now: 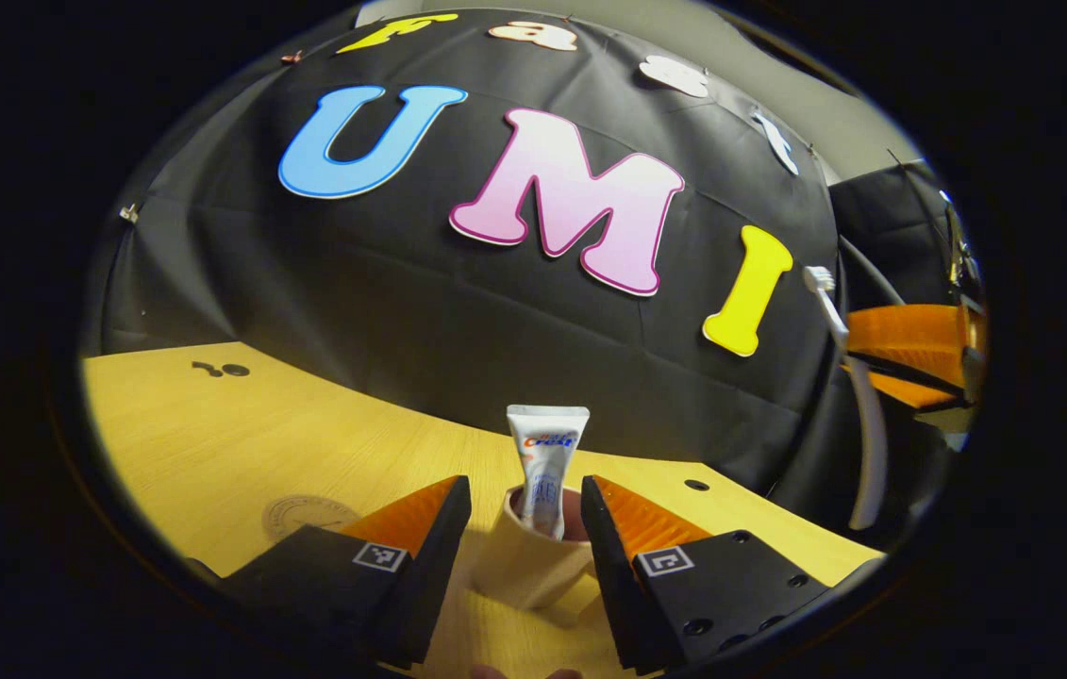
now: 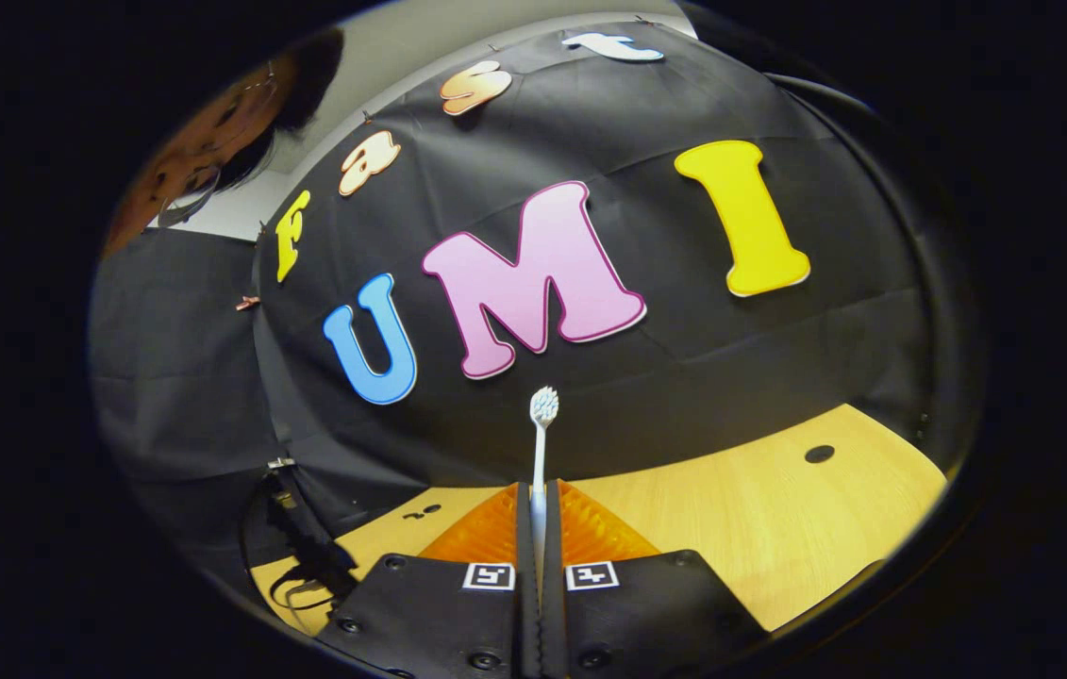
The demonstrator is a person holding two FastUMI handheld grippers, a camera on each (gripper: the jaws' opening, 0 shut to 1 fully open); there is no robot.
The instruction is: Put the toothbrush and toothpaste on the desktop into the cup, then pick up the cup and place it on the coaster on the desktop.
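While the toothpaste (image 1: 547, 467) already stands in the cup (image 1: 533, 566), the toothbrush (image 2: 541, 471) is clamped upright in the right hand-held gripper (image 2: 540, 528), raised off the tabletop (image 2: 759, 528).

The left hand-held gripper (image 1: 525, 514) straddles the cup, jaws wide, not touching. I judge the brush should go handle-first beside the tube, then be released; the coaster (image 1: 307, 516) waits to the left.

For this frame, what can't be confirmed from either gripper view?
- Left gripper view: the lower end of the white toothpaste tube is hidden inside the beige paper cup.
- Left gripper view: whether the left gripper, open around the cup, touches its wall.
- Left gripper view: the round brown coaster is partly hidden by a finger.
- Right gripper view: the white toothbrush handle is hidden between the right gripper fingers.
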